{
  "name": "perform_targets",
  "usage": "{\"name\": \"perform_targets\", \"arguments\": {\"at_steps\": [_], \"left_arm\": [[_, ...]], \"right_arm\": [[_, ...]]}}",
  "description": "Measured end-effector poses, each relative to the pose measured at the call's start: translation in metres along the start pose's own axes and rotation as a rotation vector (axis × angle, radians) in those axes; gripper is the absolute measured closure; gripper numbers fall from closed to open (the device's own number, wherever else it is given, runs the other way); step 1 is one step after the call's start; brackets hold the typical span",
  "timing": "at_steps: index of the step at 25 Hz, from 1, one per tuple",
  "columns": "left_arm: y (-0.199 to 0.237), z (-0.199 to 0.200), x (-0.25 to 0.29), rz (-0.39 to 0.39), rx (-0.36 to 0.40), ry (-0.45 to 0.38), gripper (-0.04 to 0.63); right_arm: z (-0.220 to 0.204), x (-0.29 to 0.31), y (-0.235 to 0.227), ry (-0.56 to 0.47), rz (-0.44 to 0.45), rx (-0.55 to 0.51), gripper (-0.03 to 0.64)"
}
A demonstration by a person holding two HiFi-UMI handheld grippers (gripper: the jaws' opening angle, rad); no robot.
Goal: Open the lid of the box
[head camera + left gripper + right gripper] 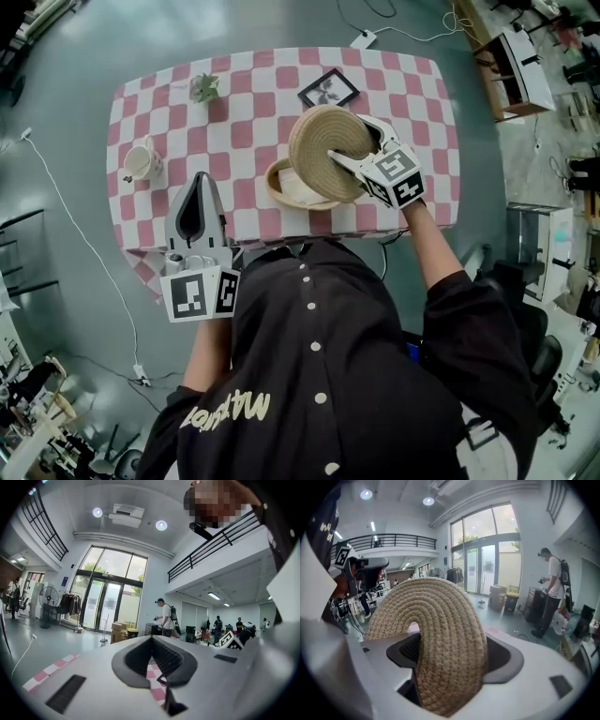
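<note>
One step is largely done: the lid has been taken off the box and is held in the air.

The round woven lid (323, 141) is clamped, tilted up on edge, between the jaws of the right gripper (450, 644), which are set wide around it. It is held just above the box (277, 184) and partly over it, so that the box's open rim and pale inside are exposed on the left. The box is stood on the checked table (187, 122), near its front edge. Judging by this, only carrying the lid clear and setting it down is left. The lid is seen as a straw-coloured disc of coiled rope, and the box is made in the same weave. The left gripper (199, 183) is held with its jaws brought together on nothing, over the table's near edge, apart from the box.
</note>
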State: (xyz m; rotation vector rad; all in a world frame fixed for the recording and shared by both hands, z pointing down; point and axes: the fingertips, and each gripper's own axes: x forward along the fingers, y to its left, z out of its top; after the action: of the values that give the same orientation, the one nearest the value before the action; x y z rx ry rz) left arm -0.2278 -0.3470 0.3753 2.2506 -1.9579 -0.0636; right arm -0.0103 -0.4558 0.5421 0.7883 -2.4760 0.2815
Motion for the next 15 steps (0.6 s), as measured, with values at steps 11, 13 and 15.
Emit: {"name": "perform_targets", "arguments": {"at_steps": [11,13,15], "left_arm": [[0.001,0.016,0.012,-0.024,0.013,-0.047,0.584],[0.003,0.02,0.015,-0.026,0.016,-0.057,0.584],[0.004,0.023,0.019,-0.027,0.018,-0.067,0.584]], "right_arm": [[0.057,-0.06,-0.019,-0.27,-0.129,0.171,0.23],[0.067,-0.073,-0.024,-0.322,-0.156,0.205,0.23],[0.077,-0.089,-0.029,-0.376,-0.185,0.237,0.23]]}}
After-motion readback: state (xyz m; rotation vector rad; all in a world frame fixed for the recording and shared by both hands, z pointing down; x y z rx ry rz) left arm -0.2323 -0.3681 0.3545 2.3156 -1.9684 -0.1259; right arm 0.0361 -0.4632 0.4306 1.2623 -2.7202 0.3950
